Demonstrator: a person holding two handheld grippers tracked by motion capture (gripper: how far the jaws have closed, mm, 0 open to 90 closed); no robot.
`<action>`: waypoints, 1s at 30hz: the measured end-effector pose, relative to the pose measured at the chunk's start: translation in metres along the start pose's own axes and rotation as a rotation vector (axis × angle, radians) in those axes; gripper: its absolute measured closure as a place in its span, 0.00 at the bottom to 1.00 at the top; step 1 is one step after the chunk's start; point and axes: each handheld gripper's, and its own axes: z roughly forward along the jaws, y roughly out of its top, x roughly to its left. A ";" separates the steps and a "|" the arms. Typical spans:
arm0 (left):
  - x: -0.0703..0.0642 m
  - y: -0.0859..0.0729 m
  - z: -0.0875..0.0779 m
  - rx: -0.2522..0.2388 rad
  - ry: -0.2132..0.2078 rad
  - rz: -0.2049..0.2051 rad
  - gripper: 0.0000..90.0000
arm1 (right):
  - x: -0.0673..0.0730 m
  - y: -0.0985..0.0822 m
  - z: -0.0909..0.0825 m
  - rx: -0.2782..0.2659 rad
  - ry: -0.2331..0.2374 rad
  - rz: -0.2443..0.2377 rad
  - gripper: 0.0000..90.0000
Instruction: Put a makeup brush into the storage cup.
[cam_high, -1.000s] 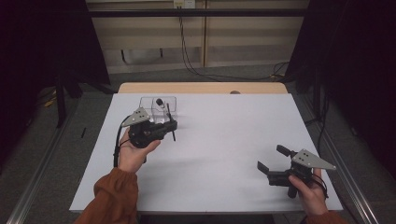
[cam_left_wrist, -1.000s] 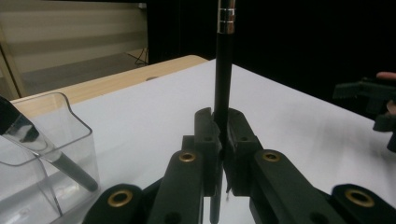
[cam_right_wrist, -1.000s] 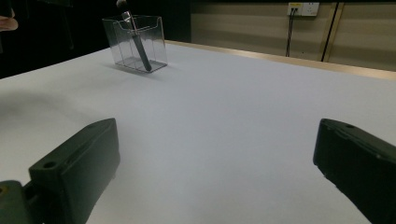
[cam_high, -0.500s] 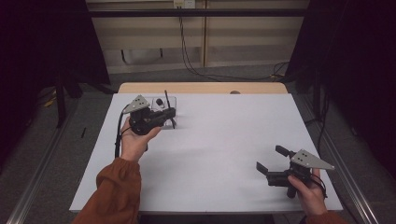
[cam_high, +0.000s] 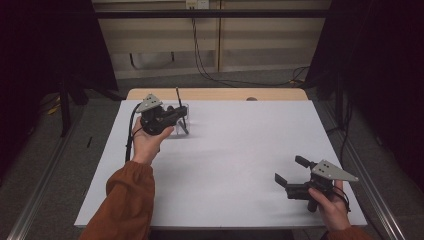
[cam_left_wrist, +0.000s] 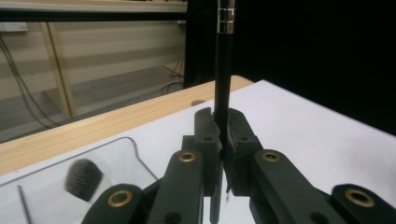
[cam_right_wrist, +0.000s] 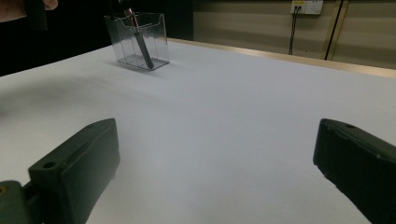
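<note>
My left gripper (cam_left_wrist: 223, 140) is clamped on a thin black brush handle (cam_left_wrist: 224, 70), which stands upright, long axis vertical, above the clear plastic holder (cam_high: 182, 120) at the table's far left. Inside the holder lies a fluffy brush (cam_left_wrist: 83, 177). My right gripper (cam_high: 292, 172) rests near me, jaws spread wide and holding nothing.

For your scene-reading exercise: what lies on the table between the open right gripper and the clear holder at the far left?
Nothing: in the right gripper view, bare white table runs from the right gripper to the clear holder; the high view agrees.
</note>
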 end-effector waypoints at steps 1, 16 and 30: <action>0.002 0.001 0.001 -0.001 0.005 0.001 0.95 | 0.000 0.000 0.000 0.001 -0.001 0.001 0.00; 0.028 -0.003 0.020 -0.010 0.074 -0.025 0.95 | 0.001 0.000 0.000 0.003 0.009 0.003 0.00; 0.029 -0.007 0.038 -0.007 0.126 0.006 0.95 | 0.000 -0.001 0.001 0.004 0.014 0.007 0.00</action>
